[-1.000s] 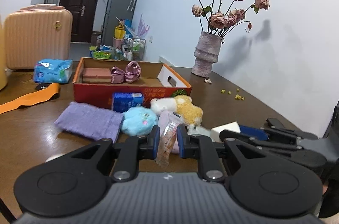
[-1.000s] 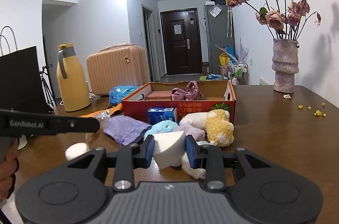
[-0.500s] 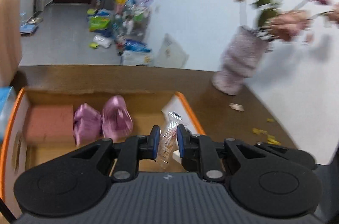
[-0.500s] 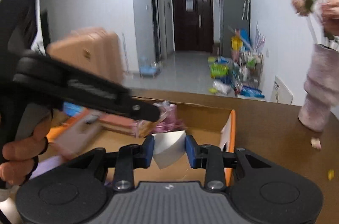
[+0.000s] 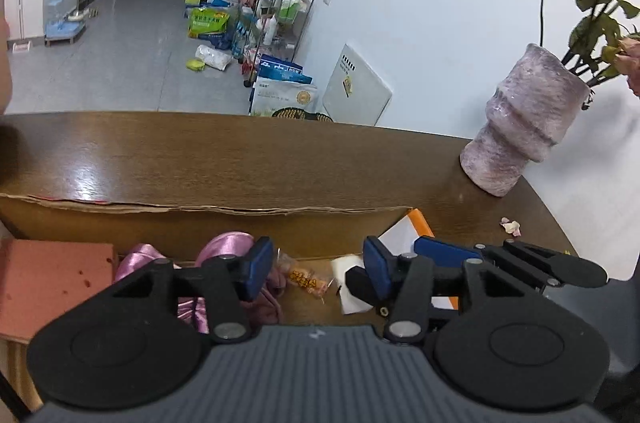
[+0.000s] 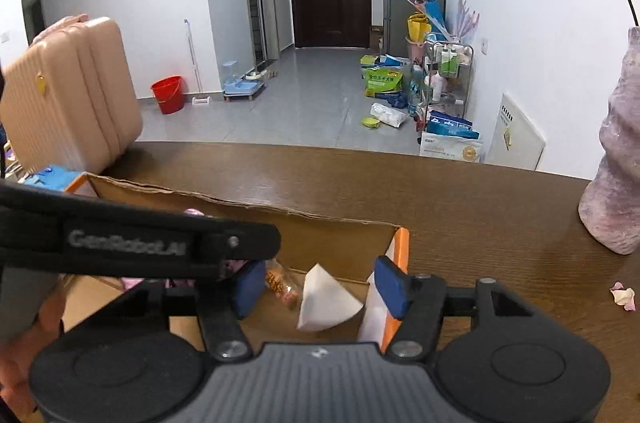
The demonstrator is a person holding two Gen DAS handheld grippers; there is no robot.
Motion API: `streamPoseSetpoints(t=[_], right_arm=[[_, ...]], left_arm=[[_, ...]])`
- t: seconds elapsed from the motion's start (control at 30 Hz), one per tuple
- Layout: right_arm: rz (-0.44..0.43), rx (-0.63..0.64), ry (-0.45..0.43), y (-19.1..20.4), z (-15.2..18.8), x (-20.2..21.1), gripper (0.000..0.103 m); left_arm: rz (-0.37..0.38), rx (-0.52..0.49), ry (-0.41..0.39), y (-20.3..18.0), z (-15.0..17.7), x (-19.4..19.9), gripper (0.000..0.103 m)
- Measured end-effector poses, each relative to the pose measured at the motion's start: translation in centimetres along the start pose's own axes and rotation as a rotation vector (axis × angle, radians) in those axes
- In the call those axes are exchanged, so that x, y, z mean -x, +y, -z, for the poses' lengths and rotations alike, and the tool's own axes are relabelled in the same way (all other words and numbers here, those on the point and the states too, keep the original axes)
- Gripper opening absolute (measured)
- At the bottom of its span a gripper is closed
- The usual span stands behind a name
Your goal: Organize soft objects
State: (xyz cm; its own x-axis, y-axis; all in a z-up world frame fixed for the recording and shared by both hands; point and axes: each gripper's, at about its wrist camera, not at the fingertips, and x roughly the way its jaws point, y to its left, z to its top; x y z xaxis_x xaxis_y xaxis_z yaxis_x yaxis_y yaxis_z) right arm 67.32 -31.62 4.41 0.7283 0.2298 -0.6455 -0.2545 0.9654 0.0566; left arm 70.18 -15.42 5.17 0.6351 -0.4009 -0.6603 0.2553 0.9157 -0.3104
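Note:
Both grippers hang over the right end of the cardboard box (image 5: 200,223). My left gripper (image 5: 318,271) has its jaws opening; a clear snack packet (image 5: 304,277) lies on the box floor between the pads, and neither pad touches it. My right gripper (image 6: 320,287) is opening as well, and the white sponge wedge (image 6: 324,301) rests loose on the box floor between its pads. A pink satin bow (image 5: 224,251) and a salmon sponge block (image 5: 52,275) lie further left in the box.
A mauve vase (image 5: 528,143) with dried roses stands on the brown table (image 5: 240,151) to the right of the box. A peach suitcase (image 6: 68,95) stands at the far left. The box's orange right wall (image 6: 402,247) is close to my right gripper.
Both grippers travelled from the pile of soft things forward over the box. Their jaws parted, and the snack packet and the white wedge now lie in the box.

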Motion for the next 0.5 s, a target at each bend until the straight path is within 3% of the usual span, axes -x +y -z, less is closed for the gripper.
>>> streamPoseSetpoints(t=[0.2,0.37,0.5], right_arm=[[0.026,0.015,-0.018,0.3,0.4,3.5,0.059],[0.041,0.039,-0.087,1.2,1.4,10.7,0.060],[0.034,0.023,-0.154,2.0,3.6,17.4,0.061]], left_arm=[[-0.023,-0.011,-0.063,0.1,-0.1,6.2,0.052],[-0.084,-0.049,-0.135,0.6,1.5,14.6,0.058],[-0.124,-0.128,-0.222,0.3,5.1,22.5,0.065]])
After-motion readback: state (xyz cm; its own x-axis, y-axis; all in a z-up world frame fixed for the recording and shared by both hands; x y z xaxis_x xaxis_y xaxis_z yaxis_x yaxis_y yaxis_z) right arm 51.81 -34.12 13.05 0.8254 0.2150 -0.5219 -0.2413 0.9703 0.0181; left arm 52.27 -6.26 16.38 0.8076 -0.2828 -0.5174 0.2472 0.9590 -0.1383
